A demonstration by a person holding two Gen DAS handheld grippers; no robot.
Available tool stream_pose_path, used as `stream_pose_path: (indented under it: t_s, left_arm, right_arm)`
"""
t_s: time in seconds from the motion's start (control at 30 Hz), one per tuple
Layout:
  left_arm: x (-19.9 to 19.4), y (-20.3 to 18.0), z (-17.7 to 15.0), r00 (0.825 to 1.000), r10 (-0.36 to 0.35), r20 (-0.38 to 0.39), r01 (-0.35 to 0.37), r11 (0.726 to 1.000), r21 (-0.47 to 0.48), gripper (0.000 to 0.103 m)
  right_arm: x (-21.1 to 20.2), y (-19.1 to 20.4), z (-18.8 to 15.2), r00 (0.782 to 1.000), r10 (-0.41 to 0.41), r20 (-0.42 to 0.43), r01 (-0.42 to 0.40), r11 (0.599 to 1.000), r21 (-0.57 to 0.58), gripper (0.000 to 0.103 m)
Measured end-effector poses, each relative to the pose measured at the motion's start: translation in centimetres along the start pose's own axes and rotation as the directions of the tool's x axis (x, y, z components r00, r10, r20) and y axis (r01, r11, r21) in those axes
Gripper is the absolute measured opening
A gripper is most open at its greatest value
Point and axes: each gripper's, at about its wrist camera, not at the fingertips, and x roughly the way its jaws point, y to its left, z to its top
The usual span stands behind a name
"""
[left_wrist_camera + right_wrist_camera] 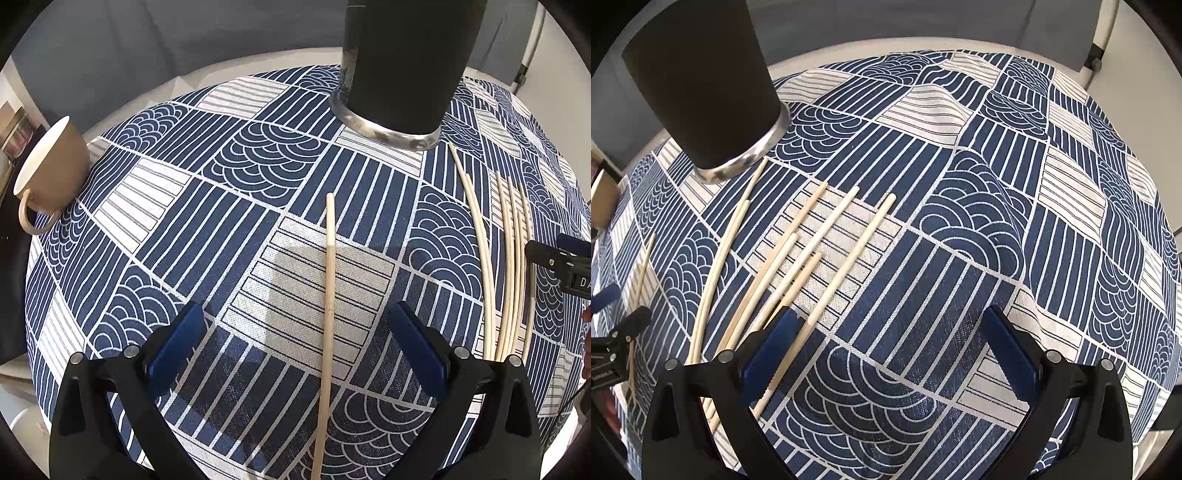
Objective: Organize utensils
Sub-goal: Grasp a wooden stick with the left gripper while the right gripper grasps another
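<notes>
Pale wooden chopsticks lie on a blue-and-white patterned tablecloth [147,206]. In the left wrist view a single chopstick [328,266] lies lengthwise between the jaws of my left gripper [295,317], which is open and not touching it. Several more chopsticks [506,266] lie in a loose bunch to the right. A tall black cylindrical holder [402,62] stands upright just beyond them. In the right wrist view my right gripper [890,317] is open over the cloth, and the bunch of chopsticks [812,251] lies to its left. The outermost chopstick [857,251] runs past the inner side of its left finger.
A tan mug [51,166] stands at the cloth's left edge. The black holder [701,85] stands at the upper left of the right wrist view, the left gripper [613,347] at its left edge. The cloth has raised folds [990,206] on the right.
</notes>
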Motion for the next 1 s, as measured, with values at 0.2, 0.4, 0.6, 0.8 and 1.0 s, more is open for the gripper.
stream_pose_path:
  t_s: [0.2, 0.4, 0.6, 0.8, 1.0]
  left_arm:
    - [-0.1, -0.3, -0.1, 1.0, 0.017, -0.006, -0.017, 0.999, -0.043, 0.099]
    - [-0.2, -0.4, -0.2, 1.0, 0.026, 0.008, -0.025, 0.998, -0.06, 0.099]
    - [-0.5, -0.4, -0.3, 0.999, 0.039, 0.002, -0.038, 0.995, -0.09, 0.094]
    - [-1.4, -0.7, -0.7, 0.998, 0.055, 0.044, -0.05, 0.991, -0.122, 0.066]
    - [-1.8, -0.6, -0.6, 0.997, 0.054, 0.046, -0.048, 0.991, -0.128, 0.034]
  right_arm:
    - [0.3, -0.2, 0.8, 0.998, -0.006, -0.066, 0.007, 1.0, 0.017, 0.097]
    - [0.4, -0.1, 0.7, 0.998, -0.002, -0.064, 0.002, 1.0, 0.002, 0.096]
    - [0.4, -0.3, 1.1, 0.996, 0.0, -0.092, -0.003, 1.0, -0.026, 0.092]
    - [-1.4, -1.1, 0.1, 1.0, 0.009, -0.021, -0.01, 0.999, -0.044, 0.045]
    - [-2.1, -1.0, 0.2, 1.0, 0.019, 0.005, -0.018, 0.996, -0.084, 0.013]
